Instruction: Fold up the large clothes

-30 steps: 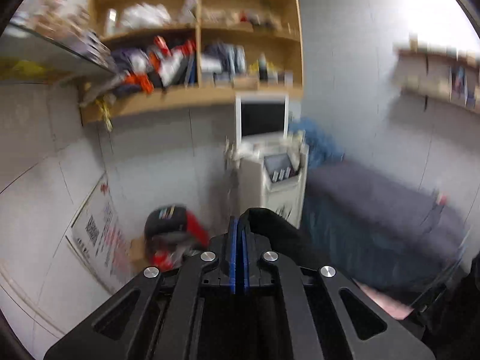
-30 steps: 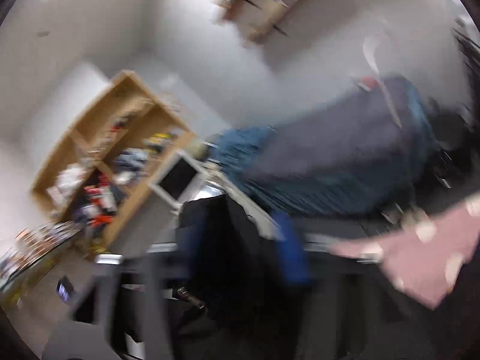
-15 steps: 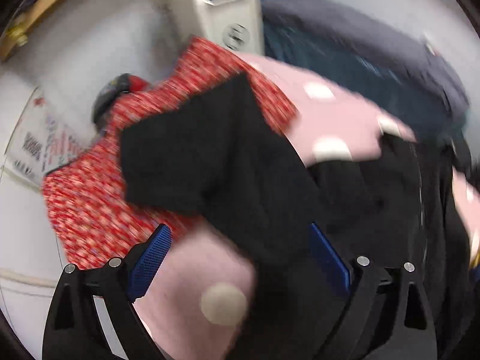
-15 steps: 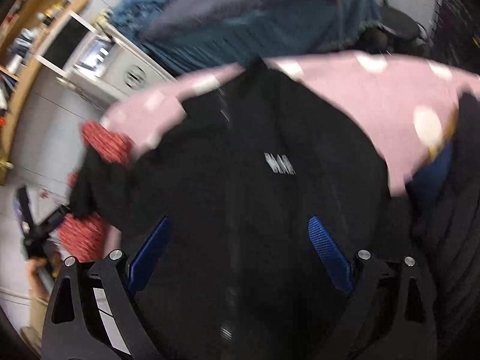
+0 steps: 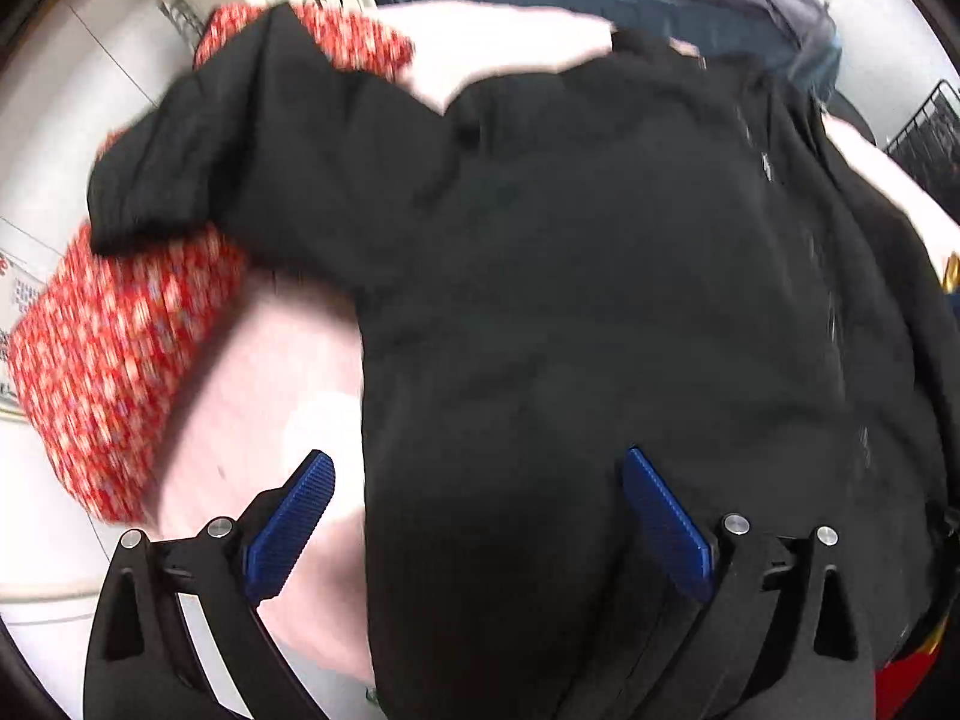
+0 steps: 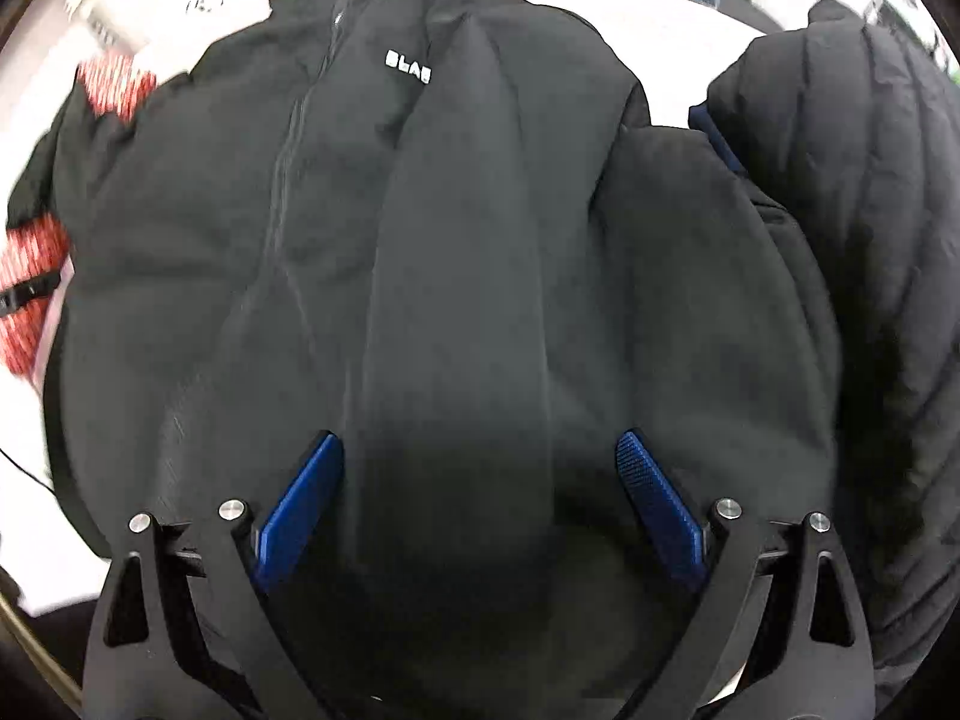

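Your left gripper (image 5: 477,516) has just been opening — jaws wide above the black jacket (image 5: 570,300); your right gripper (image 6: 480,498) gapes too — gripping nothing.

The black jacket (image 6: 456,252) lay spread front-up, its collar at twelve o'clock and its hem running off toward six in the right wrist view. It was dark, matte and softly padded, with a closed zip down the front left of centre and small white lettering on the chest near twelve o'clock. A lengthwise ridge of fabric rose along its middle. One sleeve reached out toward nine or ten o'clock in the left wrist view (image 5: 198,156), its cuff end lying flat; the other sleeve lay folded along the body at about three o'clock.
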